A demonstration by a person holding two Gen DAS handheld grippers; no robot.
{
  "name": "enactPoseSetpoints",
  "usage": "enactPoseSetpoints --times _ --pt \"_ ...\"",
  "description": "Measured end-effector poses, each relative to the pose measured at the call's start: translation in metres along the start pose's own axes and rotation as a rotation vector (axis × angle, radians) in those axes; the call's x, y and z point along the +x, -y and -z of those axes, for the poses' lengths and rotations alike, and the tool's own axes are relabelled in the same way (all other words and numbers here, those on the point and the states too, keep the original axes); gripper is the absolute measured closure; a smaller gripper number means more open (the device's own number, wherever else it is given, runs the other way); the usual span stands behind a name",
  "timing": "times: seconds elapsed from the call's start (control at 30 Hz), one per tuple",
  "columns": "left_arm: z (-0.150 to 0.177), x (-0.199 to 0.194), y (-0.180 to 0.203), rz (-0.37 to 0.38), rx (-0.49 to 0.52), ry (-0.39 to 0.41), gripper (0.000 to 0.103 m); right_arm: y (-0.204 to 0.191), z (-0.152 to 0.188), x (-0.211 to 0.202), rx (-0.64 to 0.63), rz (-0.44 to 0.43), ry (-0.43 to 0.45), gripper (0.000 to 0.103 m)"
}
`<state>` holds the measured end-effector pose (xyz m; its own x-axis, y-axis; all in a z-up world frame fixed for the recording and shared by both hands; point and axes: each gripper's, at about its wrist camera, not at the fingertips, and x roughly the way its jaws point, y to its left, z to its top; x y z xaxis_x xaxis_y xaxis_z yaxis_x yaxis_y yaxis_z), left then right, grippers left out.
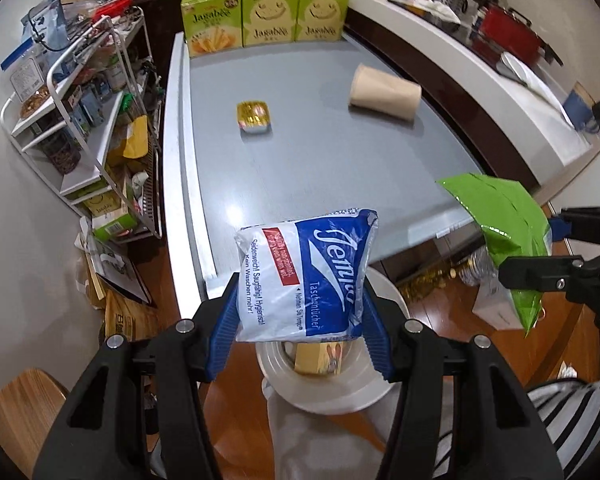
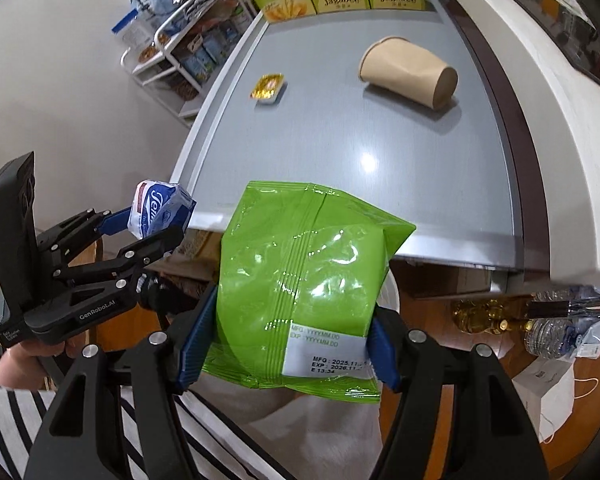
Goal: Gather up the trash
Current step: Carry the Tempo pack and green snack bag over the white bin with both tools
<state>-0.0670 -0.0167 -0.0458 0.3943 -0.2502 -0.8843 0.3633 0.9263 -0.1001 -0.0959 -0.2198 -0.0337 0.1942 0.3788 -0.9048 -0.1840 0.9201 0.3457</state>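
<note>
Left wrist view: grey table (image 1: 320, 168) carries three green "Jagabee" boxes (image 1: 264, 20), a tipped tan paper cup (image 1: 384, 92) and a small gold-foil portion tub (image 1: 254, 117). Off its near edge, right gripper (image 2: 288, 344) clamps a glossy green snack bag (image 2: 300, 280) — label "MFG : 2025.11" — while left gripper (image 1: 298, 332) pinches a blue-white "Tempo Taschentücher" tissue pack (image 1: 304, 276).
</note>
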Motion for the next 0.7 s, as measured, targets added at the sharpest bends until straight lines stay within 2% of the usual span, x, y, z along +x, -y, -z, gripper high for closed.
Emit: enactPoseSetpoints --times 0.23,0.7 --pt "0.021 0.008 0.009 0.01 0.024 -0.055 0.047 -0.003 0.016 0.007 -0.044 0.012 -0.046 0.038" --pt "0.064 0.052 0.022 0.031 0.091 -0.229 0.047 0.012 0.046 0.064 -0.078 0.048 -0.203 0.038"
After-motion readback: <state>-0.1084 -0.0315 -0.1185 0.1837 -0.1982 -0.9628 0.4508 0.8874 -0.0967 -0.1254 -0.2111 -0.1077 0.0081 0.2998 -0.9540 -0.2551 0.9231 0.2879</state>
